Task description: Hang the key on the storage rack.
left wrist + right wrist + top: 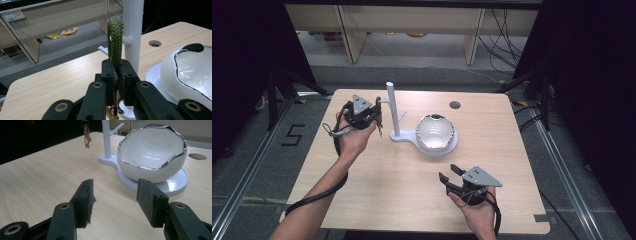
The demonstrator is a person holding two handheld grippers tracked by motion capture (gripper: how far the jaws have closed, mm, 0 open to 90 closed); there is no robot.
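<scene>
The left gripper (373, 116) is clenching a loop of green braided cord (114, 42), its jaws pinching the strap low down so the bend of the loop is standing up above them. In the left gripper view that loop is rising just beside the white post (133, 32) of the stand, close to a short peg (127, 40) sticking out of the post. Below the jaws something small and brassy is dangling; in the right gripper view it is showing as keys (86, 135) hanging at about eleven o'clock from the bowl, though the picture is too small to count them.

The right gripper (451, 176) is lying released, jaws spread and holding nothing, resting low over the table (362, 185) at about five o'clock from the white egg-shaped bowl (435, 132). The bowl is sitting on the stand's round base (175, 185), with the post at its nine o'clock.

The cord is looking soft and limp, so it is likely flopping wherever it is not supported; the pinch near its lower end is leaving the loop free to open over a peg. The keys are light but are probably swinging as dead weight beneath the grip. The bowl, glossy with a jagged silvered rim, is likely brittle and slippery, best left untouched.
</scene>
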